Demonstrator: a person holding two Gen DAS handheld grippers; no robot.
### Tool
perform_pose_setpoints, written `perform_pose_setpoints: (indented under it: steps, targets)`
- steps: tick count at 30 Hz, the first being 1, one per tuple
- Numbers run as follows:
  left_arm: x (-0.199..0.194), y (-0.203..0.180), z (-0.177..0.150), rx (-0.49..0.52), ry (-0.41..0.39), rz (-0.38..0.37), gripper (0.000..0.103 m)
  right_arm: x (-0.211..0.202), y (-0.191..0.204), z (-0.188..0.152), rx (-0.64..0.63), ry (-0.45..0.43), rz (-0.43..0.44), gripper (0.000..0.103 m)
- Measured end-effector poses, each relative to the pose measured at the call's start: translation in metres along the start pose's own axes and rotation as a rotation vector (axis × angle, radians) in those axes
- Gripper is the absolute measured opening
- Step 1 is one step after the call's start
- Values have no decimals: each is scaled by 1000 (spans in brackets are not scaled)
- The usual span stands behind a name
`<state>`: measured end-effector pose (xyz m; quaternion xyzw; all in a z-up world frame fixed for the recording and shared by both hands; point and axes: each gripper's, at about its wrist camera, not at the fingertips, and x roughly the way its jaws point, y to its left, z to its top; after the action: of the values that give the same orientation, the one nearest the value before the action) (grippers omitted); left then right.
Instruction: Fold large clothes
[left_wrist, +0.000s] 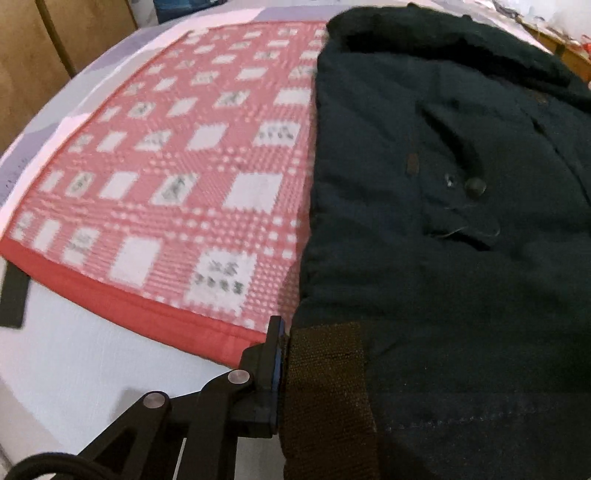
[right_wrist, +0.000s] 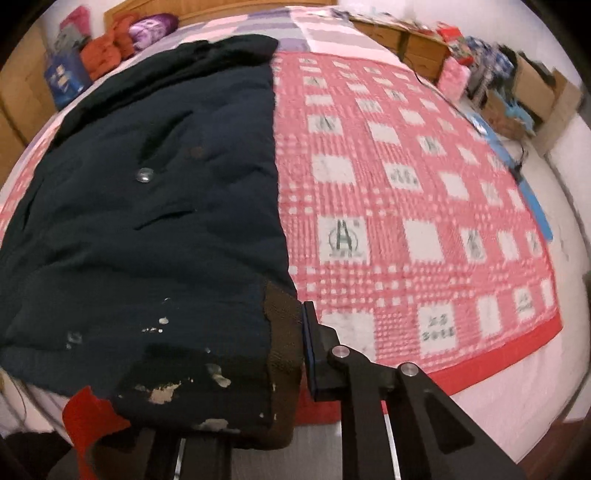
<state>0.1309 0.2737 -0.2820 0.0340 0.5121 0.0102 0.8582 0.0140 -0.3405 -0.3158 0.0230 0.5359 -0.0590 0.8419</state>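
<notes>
- Dark navy padded coat (left_wrist: 461, 221) runs off right and bottom edges in left wrist view.
- Left gripper's (left_wrist: 286, 380) second finger hidden behind brown knit cuff (left_wrist: 325, 387).
- Red-and-white checked blanket's (right_wrist: 406, 206) printed squares too blurred to read.

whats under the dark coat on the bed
The dark coat lies on a red checked blanket, which shows on both sides of it. Whatever lies directly beneath the coat's middle is covered.
</notes>
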Motion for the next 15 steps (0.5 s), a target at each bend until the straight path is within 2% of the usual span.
perform_pose_setpoints:
  steps: [8,15]
  targets:
    - [-50,4,14,0,5,6,15,-56,0,27,-71,-1,20,15]
    - [-88,-2,1,26,89,-7,15,-98,-9,33,-105,56,16,15]
